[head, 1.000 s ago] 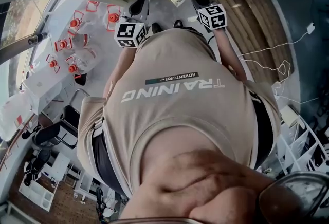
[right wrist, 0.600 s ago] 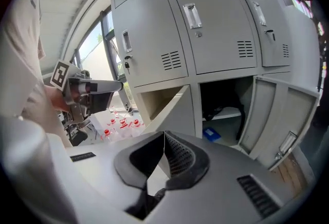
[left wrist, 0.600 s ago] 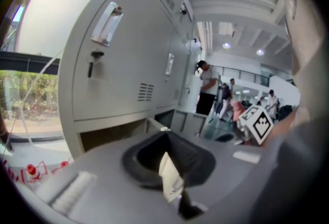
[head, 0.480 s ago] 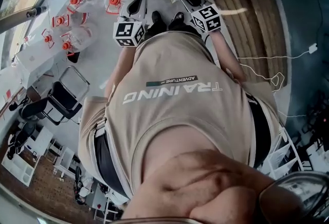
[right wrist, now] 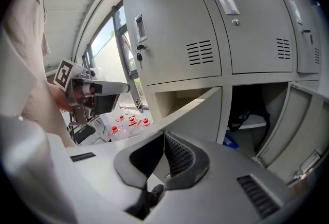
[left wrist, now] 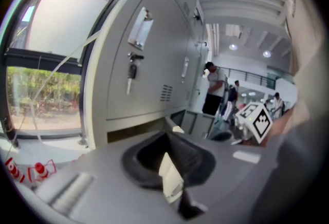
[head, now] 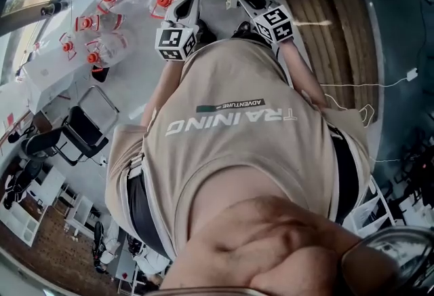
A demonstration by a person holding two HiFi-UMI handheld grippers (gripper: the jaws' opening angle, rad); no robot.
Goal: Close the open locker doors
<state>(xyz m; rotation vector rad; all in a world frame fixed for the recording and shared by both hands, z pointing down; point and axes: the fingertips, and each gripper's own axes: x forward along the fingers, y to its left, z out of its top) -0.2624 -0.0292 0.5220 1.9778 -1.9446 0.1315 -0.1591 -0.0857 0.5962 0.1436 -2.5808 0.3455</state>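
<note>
Hand-held gripper left [left wrist: 172, 179] pressed together, empty, facing shut lockers [left wrist: 154, 63]; hand-held gripper right [right wrist: 165, 160] likewise together, empty, before open door [right wrist: 201, 114] under shut ones

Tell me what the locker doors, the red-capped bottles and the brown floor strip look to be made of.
Locker doors: likely painted sheet metal, matte light grey, with punched louvre vents and thin folded edges.
Bottles: clear plastic, with see-through bodies and red caps.
Floor strip: wood or wood-look boards, brown with plank lines; which one is unclear.
</note>
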